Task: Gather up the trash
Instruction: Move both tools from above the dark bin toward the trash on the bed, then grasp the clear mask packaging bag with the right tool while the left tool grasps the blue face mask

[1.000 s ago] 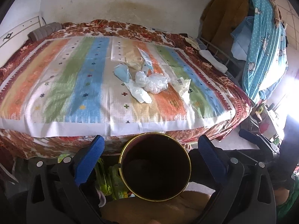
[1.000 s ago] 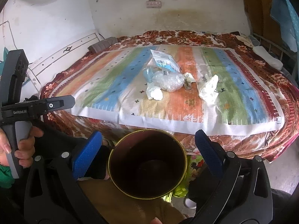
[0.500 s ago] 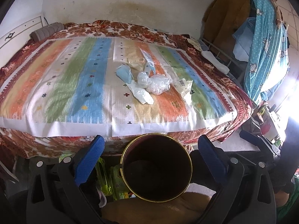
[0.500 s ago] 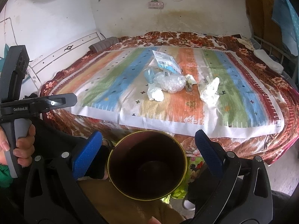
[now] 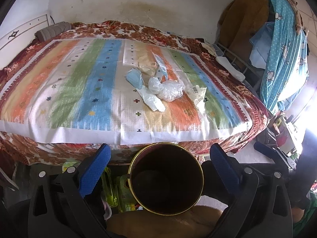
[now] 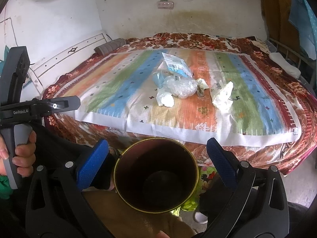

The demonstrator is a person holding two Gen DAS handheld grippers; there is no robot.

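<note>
Two hand-held claws point toward a bed from its near edge, both held low and level. The left claw [image 5: 160,154], at the bottom of the left wrist view, has its two blue-padded fingers [image 5: 94,169] spread wide apart and grips nothing. The right claw [image 6: 157,151], at the bottom of the right wrist view, is spread just as wide and is also empty. At the lower left of the right wrist view, a hand [image 6: 18,158] wraps around the grey handle of the left tool. One dark round can with a gold rim [image 5: 166,178] sits upright between the fingers in the lower centre of each view, touching neither pad. The trash lies in one loose cluster [image 5: 158,87] in the middle of the frame, on the striped cloth [image 5: 79,91] covering the bed [image 5: 255,107], well apart from both claws. It holds about six pieces: one blue crumpled item [image 5: 134,78], one clear plastic wad [image 5: 168,89], one white wrapper [image 5: 152,101], one flat printed packet [image 6: 175,66], one white scrap to the right [image 6: 222,95] and one beige bag [image 5: 145,64].
</note>
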